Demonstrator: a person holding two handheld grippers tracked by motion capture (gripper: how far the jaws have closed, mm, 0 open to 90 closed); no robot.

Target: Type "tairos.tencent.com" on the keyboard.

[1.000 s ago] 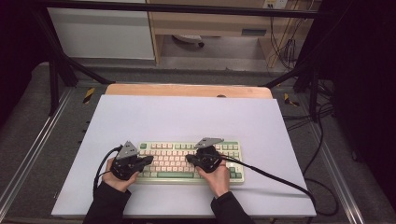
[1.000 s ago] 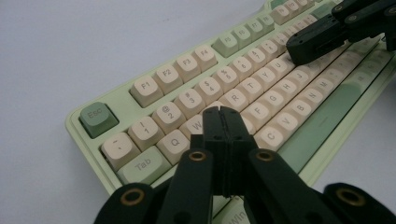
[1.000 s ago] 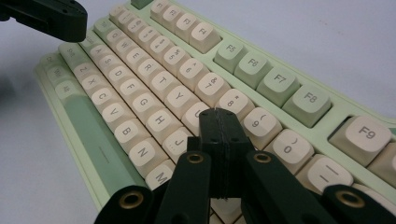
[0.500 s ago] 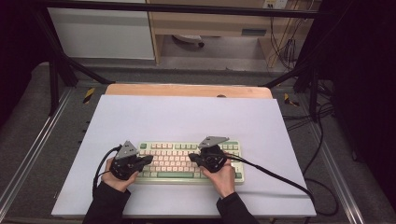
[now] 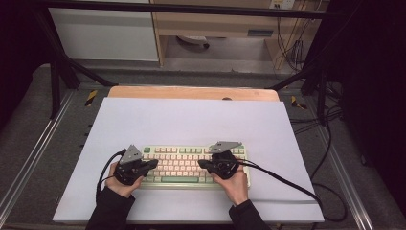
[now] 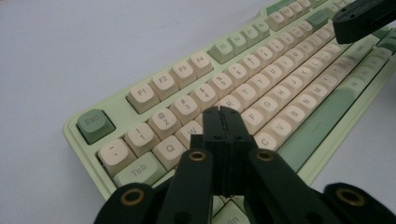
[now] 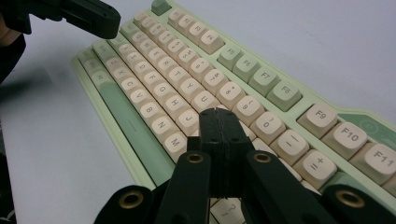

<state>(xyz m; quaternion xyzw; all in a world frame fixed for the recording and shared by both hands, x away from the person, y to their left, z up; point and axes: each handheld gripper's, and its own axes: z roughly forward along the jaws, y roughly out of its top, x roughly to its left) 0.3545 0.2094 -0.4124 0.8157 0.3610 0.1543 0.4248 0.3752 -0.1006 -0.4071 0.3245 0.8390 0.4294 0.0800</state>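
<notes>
A pale green keyboard [image 5: 191, 155] with cream keys lies near the front of the white table top [image 5: 191, 120]. My left gripper [image 5: 154, 164] hovers over its left half, jaws shut together with nothing between them; in the left gripper view its tip [image 6: 222, 111] sits over the keyboard [image 6: 154, 84] around the W and E keys. My right gripper [image 5: 202, 164] is over the right half, also shut and empty; in the right gripper view its tip [image 7: 217, 112] hangs above the keyboard [image 7: 261, 84] by the K key. Each gripper's tip shows in the other's view.
A wooden strip [image 5: 191, 92] edges the table's far side. Black cables [image 5: 287, 184] trail from the grippers across the front right of the table. A black metal frame [image 5: 57, 72] surrounds the table, with cabinets [image 5: 105, 33] behind.
The right gripper has shifted slightly to the right and lifted a little over the keyboard. The left gripper has stayed put.
</notes>
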